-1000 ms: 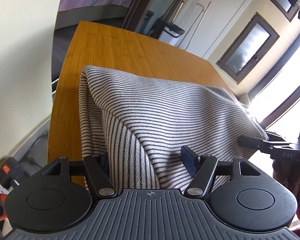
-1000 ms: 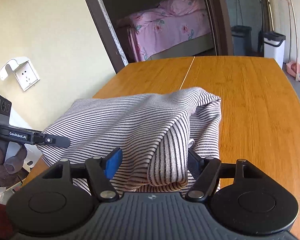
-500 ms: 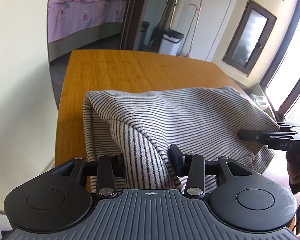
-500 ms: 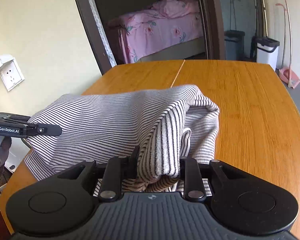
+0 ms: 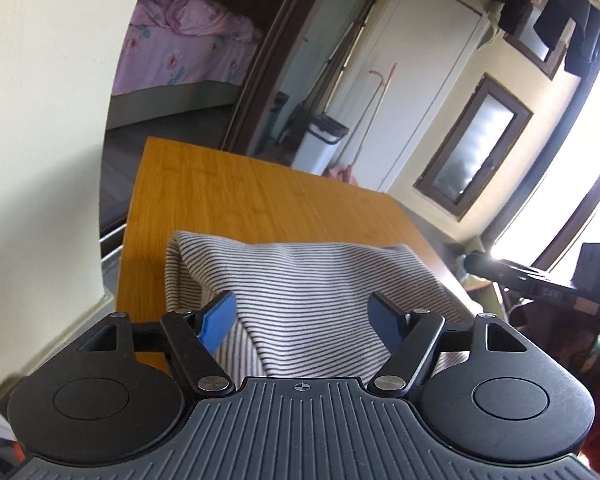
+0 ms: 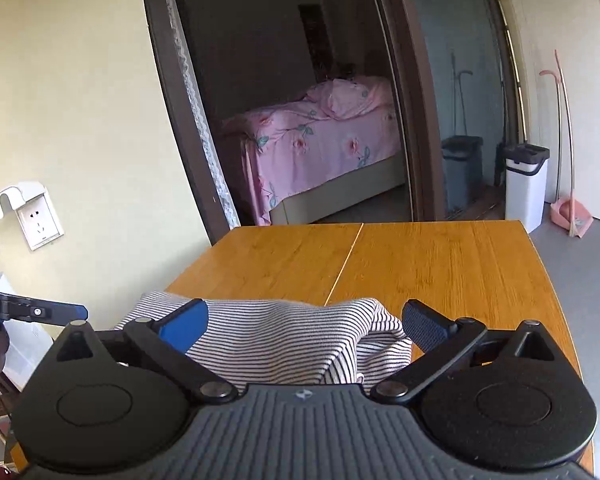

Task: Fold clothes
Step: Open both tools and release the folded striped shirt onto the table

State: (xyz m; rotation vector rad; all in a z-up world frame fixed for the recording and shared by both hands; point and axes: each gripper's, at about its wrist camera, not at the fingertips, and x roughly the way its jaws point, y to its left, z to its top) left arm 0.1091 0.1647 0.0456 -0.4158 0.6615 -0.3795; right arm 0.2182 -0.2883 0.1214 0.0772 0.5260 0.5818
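My left tongs (image 5: 302, 314) stand released, their blue pads spread wide on either side of the striped garment (image 5: 312, 280); nothing is pinched between them, and the cloth rises in a soft ridge in the gap. My right tongs (image 6: 304, 322) are likewise spread apart, one blue pad over the left part of the cloth and the other just off its right edge; whether either pad brushes the fabric I cannot tell.

The striped garment, white with thin dark lines, lies bunched in a folded heap on the near end of the wooden bench (image 5: 228, 196); from the left wrist view its left edge curls over in a rounded fold, and from the right wrist view its right end droops in loose layers. The far half of the bench (image 6: 440, 260) is bare wood with a pale seam running down its middle.

From the left wrist view I see my other tool (image 5: 540, 284) off to the right, beyond the cloth's edge; from the right wrist view the tip of my left tool (image 6: 32, 310) shows at the left border.

Beyond the bench a doorway opens on a bed with a pink flowered cover (image 6: 320, 136); a white bin (image 6: 526, 184) stands by the wall, a pink dustpan (image 6: 572, 216) beside it; a wall socket (image 6: 38, 222) sits on the yellow wall.
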